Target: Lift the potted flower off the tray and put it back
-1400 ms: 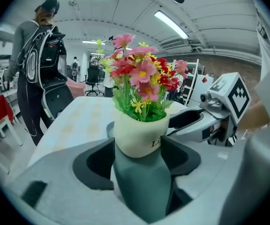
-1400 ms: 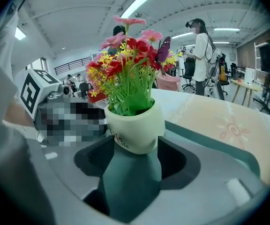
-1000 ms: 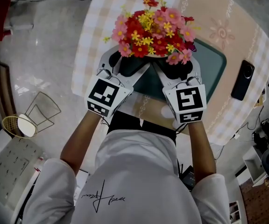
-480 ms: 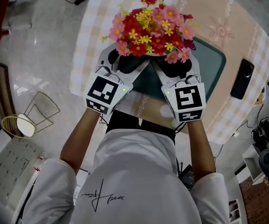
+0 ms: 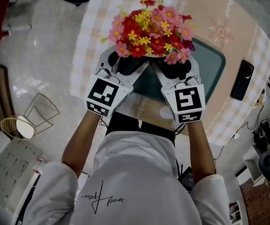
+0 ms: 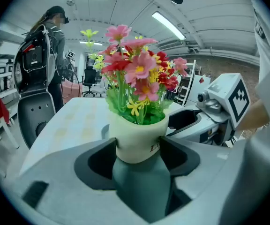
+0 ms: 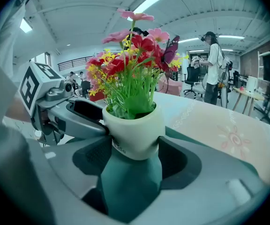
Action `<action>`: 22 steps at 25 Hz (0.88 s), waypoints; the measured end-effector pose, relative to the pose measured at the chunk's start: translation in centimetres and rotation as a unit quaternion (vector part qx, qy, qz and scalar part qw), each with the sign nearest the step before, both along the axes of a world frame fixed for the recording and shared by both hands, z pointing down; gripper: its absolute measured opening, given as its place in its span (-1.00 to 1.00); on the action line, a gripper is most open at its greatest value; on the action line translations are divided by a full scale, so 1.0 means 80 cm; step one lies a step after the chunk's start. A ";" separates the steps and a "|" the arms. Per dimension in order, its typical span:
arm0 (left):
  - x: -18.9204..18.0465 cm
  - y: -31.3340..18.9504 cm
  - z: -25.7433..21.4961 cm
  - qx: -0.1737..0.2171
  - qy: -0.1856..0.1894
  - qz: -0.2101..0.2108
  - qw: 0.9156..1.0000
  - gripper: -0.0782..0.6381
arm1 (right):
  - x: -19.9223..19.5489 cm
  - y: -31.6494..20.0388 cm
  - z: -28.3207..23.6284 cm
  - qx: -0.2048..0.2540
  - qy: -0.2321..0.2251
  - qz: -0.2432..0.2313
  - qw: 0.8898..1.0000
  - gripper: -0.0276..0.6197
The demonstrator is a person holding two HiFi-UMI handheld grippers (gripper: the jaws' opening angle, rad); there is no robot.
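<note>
Compared with a second ago, the potted flower and both grippers have crept a bit up and left in the head view, so I'd say the lift is under way. The left gripper and right gripper each pinch the white pot from opposite sides, and it looks to hang just above the teal tray on the counter. I'd raise both hands level and together with a steady squeeze, so the pot doesn't tilt or slip.

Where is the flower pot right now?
In the head view the potted flower is at the top middle, over the green tray on the table, clamped by the left gripper and the right gripper.
</note>
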State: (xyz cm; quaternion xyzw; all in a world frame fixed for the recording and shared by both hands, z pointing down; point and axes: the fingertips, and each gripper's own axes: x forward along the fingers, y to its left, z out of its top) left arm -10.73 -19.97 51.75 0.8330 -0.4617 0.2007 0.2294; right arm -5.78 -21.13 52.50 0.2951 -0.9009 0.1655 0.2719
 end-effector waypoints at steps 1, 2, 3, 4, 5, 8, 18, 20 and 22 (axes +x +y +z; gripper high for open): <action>0.000 0.000 0.000 0.000 0.000 0.000 1.000 0.02 | 0.000 0.000 0.000 0.000 0.000 0.000 1.000 0.06; 0.000 0.000 0.000 0.001 0.000 0.000 1.000 0.01 | 0.000 0.000 0.000 0.001 0.000 0.001 1.000 0.06; 0.000 0.000 0.000 0.001 0.000 0.000 1.000 0.01 | 0.000 0.000 0.000 0.001 0.000 0.001 1.000 0.06; 0.000 0.000 0.000 0.001 0.000 0.000 1.000 0.01 | 0.000 0.000 0.000 0.001 -0.001 0.002 1.000 0.06; 0.000 0.000 0.000 0.001 0.000 0.000 1.000 0.01 | 0.000 0.000 0.000 0.001 -0.001 0.003 1.000 0.05; 0.001 0.001 -0.001 0.002 0.000 0.002 1.000 0.01 | 0.001 0.001 -0.001 0.002 -0.002 0.004 1.000 0.05; 0.001 0.003 -0.010 0.010 -0.006 0.008 1.000 0.01 | 0.001 0.003 -0.010 0.008 -0.005 0.007 1.000 0.05; 0.002 0.003 -0.013 0.010 -0.007 0.010 1.000 0.01 | 0.003 0.004 -0.013 0.010 -0.004 0.009 1.000 0.05; 0.004 0.004 -0.014 0.010 -0.007 0.013 1.000 0.01 | 0.005 0.005 -0.015 0.011 -0.001 0.011 1.000 0.05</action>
